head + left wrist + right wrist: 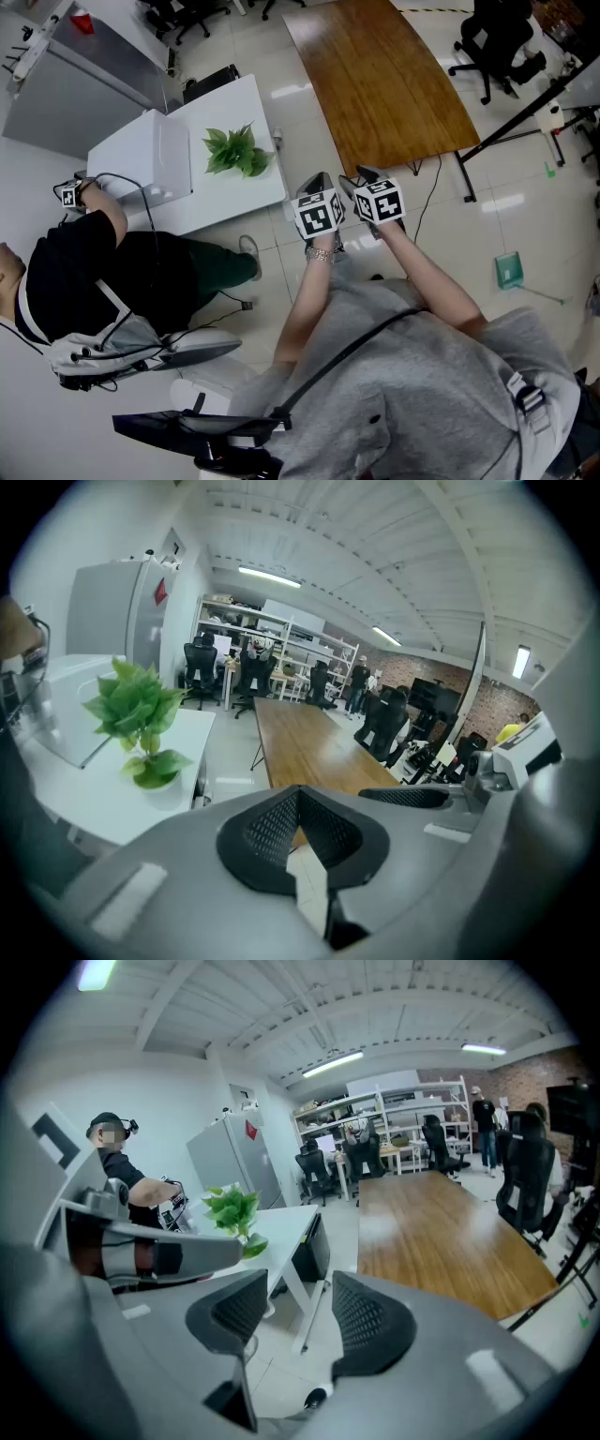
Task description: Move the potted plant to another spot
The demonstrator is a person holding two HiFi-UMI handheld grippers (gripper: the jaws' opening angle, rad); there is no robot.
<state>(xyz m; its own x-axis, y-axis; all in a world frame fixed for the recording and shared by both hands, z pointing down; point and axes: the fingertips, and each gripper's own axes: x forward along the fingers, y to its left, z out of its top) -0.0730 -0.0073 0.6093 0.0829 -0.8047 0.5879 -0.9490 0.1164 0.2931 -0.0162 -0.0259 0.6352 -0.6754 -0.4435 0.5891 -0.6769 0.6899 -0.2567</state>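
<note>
The potted plant (236, 152), leafy green in a small pot, stands near the front edge of a white table (239, 103). Both grippers hang in the air over the tiled floor, to the right of that table and well short of the plant. My left gripper (314, 187) has its jaws shut with nothing between them; in its own view (298, 794) the plant (139, 714) stands far off at the left. My right gripper (361, 178) is open and empty (300, 1302), and its view shows the plant (234, 1211) beyond the left gripper's body (159, 1251).
A long wooden table (384, 84) runs along the right. A person in black (103, 272) sits at the white table's left side, next to a white box (141, 155). Office chairs (497, 42) and a stand's black legs (525, 117) are at the far right.
</note>
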